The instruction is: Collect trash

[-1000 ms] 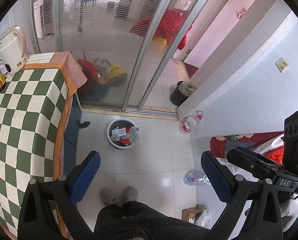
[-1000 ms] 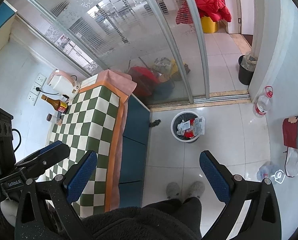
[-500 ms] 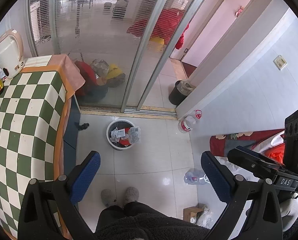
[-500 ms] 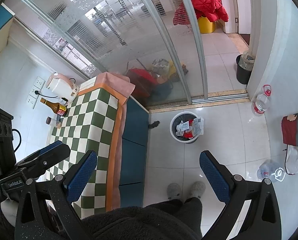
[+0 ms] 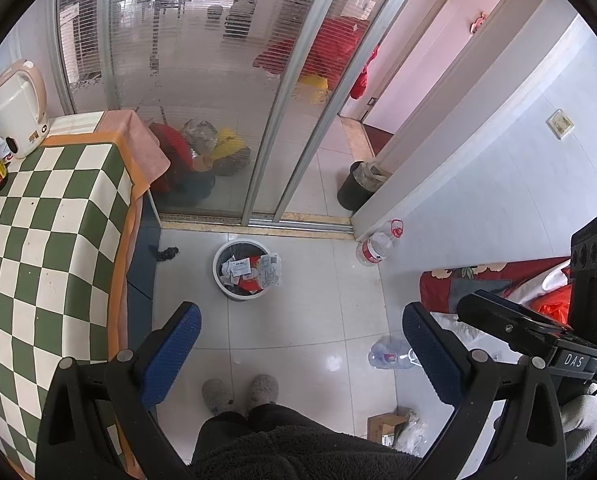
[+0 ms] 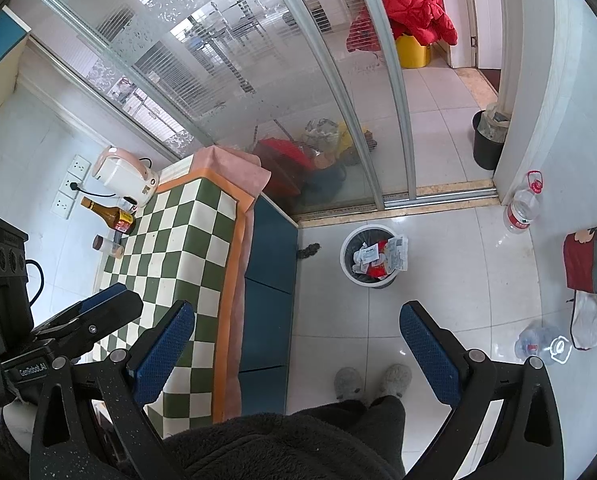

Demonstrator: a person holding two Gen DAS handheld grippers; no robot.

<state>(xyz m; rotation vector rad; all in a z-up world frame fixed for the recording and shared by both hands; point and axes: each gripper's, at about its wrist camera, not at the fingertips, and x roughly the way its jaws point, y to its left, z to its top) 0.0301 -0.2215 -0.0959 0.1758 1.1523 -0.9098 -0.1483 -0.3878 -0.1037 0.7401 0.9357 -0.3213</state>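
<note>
Wrappers are already being held in the white bin [image 5: 245, 269], standing on the floor [image 5: 310, 312] near the door track. A crushed bottle [image 5: 390, 357] and a cardboard scrap [image 5: 383, 428] are judged uncollected. Nothing is being gripped: left gripper [image 5: 298, 354] and right gripper [image 6: 297, 350] are being held spread wide.

The worktop [image 5: 50, 216] wore a green-and-white checked cloth edged in orange. The bin [image 5: 219, 268] was white-rimmed and held red and white wrappers [image 5: 254, 270]. Both grippers' fingers [image 6: 162, 352] carried blue pads.
</note>
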